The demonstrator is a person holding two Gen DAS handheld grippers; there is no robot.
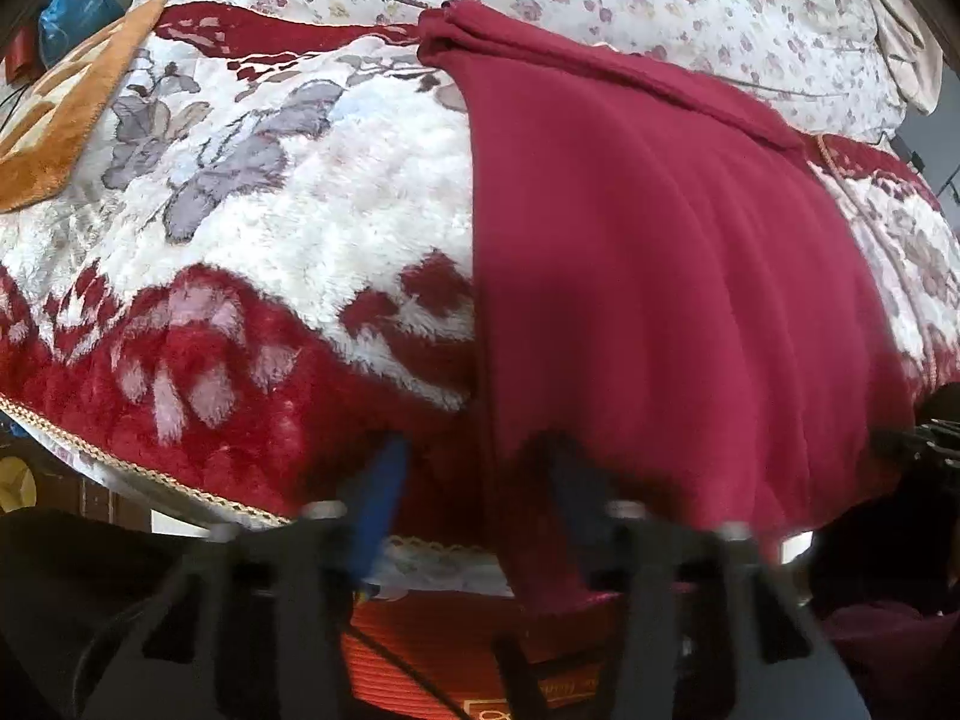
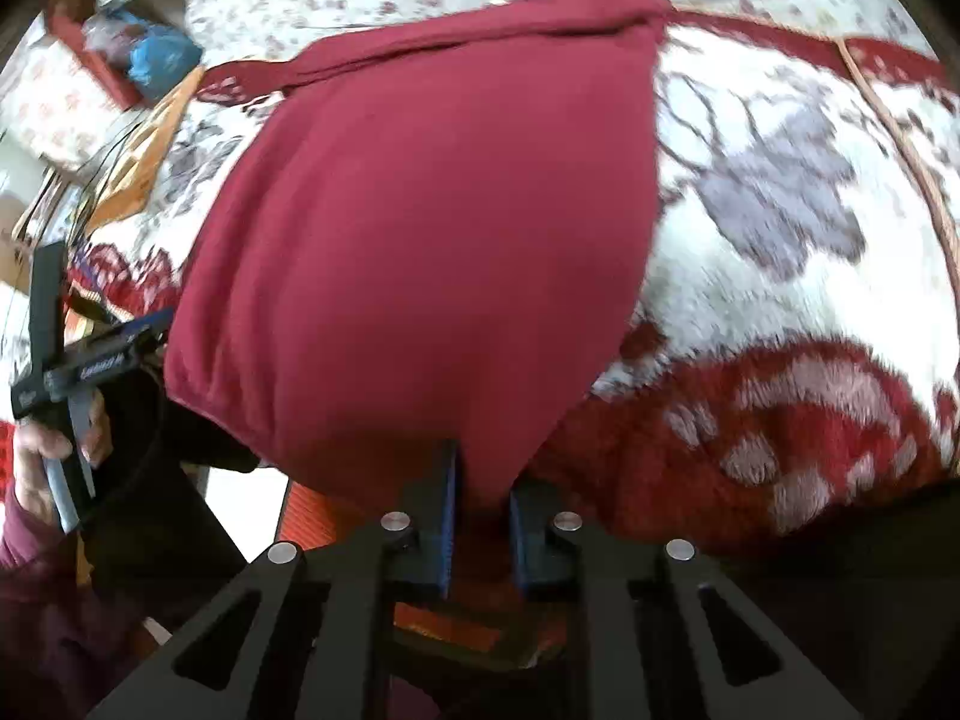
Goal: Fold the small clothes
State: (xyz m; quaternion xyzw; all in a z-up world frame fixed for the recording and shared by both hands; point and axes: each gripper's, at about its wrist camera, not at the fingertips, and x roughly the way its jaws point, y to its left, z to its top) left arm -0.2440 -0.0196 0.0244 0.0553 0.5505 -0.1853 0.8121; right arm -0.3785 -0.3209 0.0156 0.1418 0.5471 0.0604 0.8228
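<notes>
Bed surface and what lies on it

Bed covered by a white sheet (image 1: pixel 690 6) with small purple flowers. On it, a plush blanket (image 1: pixel 288 192), white with grey flowers and a dark red border. A maroon garment (image 1: pixel 660 276) is spread on the blanket, near edge overhanging. Orange-brown plush cloth (image 1: pixel 66 126) at the blanket's left corner.

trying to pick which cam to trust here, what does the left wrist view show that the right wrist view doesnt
Only the left wrist view shows the left gripper from behind, jaws apart, one finger under the maroon garment, plus a beige cloth at top right.

Only the right wrist view shows the right gripper shut on the garment's near edge, and the person's hand holding the left gripper from the side.

Both show the garment lying on the red and white floral blanket, and a blue bag beyond.
</notes>
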